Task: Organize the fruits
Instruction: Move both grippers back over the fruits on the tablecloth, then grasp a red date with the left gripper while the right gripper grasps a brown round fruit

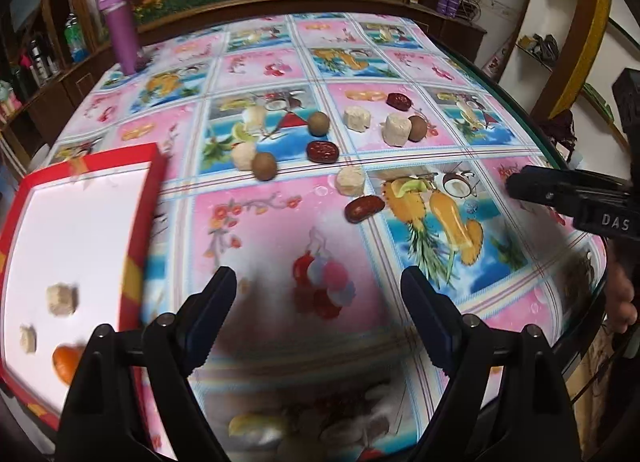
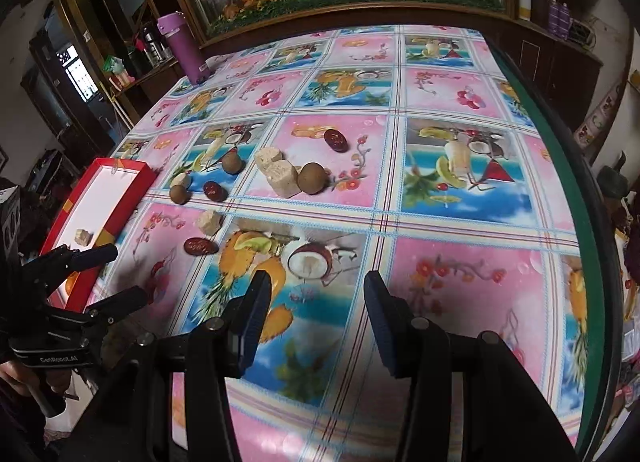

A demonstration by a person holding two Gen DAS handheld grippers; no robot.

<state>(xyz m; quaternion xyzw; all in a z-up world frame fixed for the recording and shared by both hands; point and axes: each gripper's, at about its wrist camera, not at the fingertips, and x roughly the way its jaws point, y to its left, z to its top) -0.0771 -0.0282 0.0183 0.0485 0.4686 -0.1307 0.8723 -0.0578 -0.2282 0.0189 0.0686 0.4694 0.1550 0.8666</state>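
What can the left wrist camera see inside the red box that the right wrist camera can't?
Only the left wrist view shows the orange fruit and a second pale chunk low in the red box. Only the right wrist view shows the left gripper from outside, open and empty beside the box. Both show the purple bottle, one pale chunk in the box, and dates and brown round fruits loose on the tablecloth.

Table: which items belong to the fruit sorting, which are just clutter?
Job:
red tray, already holding pale chunks and an orange fruit
dates
brown round fruits
pale chunks on the cloth

Lying about:
purple flask
shelf bottles
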